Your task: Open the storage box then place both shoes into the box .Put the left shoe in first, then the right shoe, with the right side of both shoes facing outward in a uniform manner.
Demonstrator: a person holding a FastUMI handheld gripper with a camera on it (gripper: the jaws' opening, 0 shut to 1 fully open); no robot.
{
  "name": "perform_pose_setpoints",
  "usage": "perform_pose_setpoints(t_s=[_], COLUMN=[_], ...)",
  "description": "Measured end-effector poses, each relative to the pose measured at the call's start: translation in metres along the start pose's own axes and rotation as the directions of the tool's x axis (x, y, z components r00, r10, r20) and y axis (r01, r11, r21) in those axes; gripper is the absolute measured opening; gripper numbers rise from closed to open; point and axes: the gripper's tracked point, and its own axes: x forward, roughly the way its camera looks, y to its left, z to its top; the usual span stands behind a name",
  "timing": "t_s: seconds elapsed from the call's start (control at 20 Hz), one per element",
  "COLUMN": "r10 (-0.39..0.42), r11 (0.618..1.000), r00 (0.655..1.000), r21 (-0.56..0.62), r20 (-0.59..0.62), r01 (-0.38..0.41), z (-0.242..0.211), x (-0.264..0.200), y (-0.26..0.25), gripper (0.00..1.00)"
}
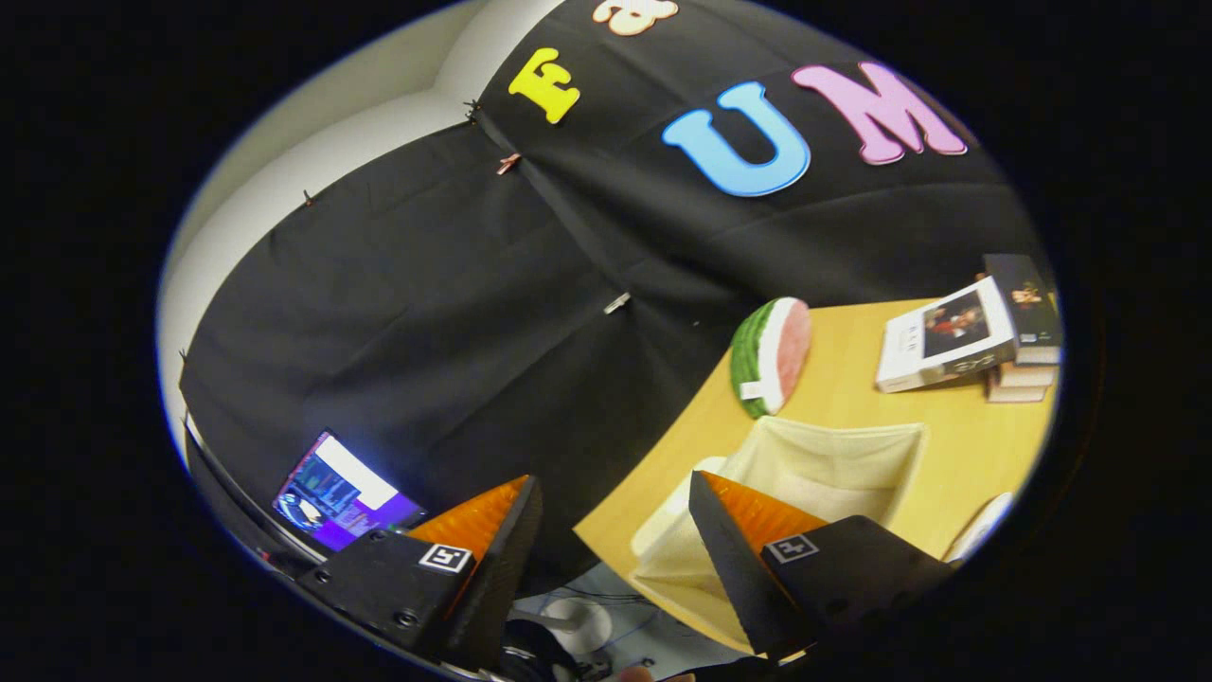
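A cream fabric storage box (852, 453) stands on the wooden table (985, 445), its top open toward me and a cream flap (668, 545) hanging at its near side. My gripper (614, 481) is open with nothing between its fingers. It is tilted and held off the table's near corner. The right finger (734, 559) overlaps the box's near side; the left finger (502, 559) is out over the dark cloth beside the table. A white rounded thing (980, 526), perhaps a shoe, peeks out beside the box past the right finger; too little shows to tell.
A watermelon-slice toy (772, 355) stands beyond the box at the table's far edge. A stack of books (975, 336) lies farther along the table. A lit screen (341, 493) glows below the left finger. The table's corner (592, 530) lies between the fingers.
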Motion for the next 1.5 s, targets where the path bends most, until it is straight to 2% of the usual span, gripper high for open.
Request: perform_pose_setpoints(t_s=[0.15, 0.3, 0.4, 0.6, 0.75, 0.85, 1.0, 1.2, 1.25, 1.4, 1.45, 1.5], r10=[-0.186, -0.355, -0.445, -0.606, -0.672, -0.701, -0.728, -0.756, -0.761, -0.781, -0.781, -0.782], r11=[0.98, 0.931, 0.893, 0.796, 0.74, 0.713, 0.684, 0.648, 0.641, 0.613, 0.613, 0.608], r00=[0.982, 0.934, 0.895, 0.79, 0.717, 0.68, 0.635, 0.597, 0.595, 0.583, 0.586, 0.581], r21=[-0.068, -0.08, -0.06, -0.084, -0.147, -0.182, -0.217, -0.18, -0.156, -0.098, -0.083, -0.074], r20=[0.039, 0.039, 0.011, -0.098, -0.182, -0.213, -0.26, -0.266, -0.257, -0.224, -0.217, -0.225], r01=[0.188, 0.357, 0.445, 0.6, 0.656, 0.678, 0.696, 0.74, 0.752, 0.784, 0.786, 0.79], z=[0.0, -0.008, -0.027, -0.09, -0.136, -0.159, -0.186, -0.2, -0.2, -0.192, -0.192, -0.194], x=[-0.05, -0.105, -0.135, -0.189, -0.215, -0.217, -0.21, -0.192, -0.187, -0.175, -0.169, -0.165], y=[-0.063, -0.13, -0.171, -0.247, -0.285, -0.307, -0.335, -0.369, -0.375, -0.389, -0.392, -0.395], gripper=[0.96, 0.96, 0.97, 0.97, 0.95, 0.88, 0.74, 0.69, 0.64, 0.34, 0.31, 0.24])
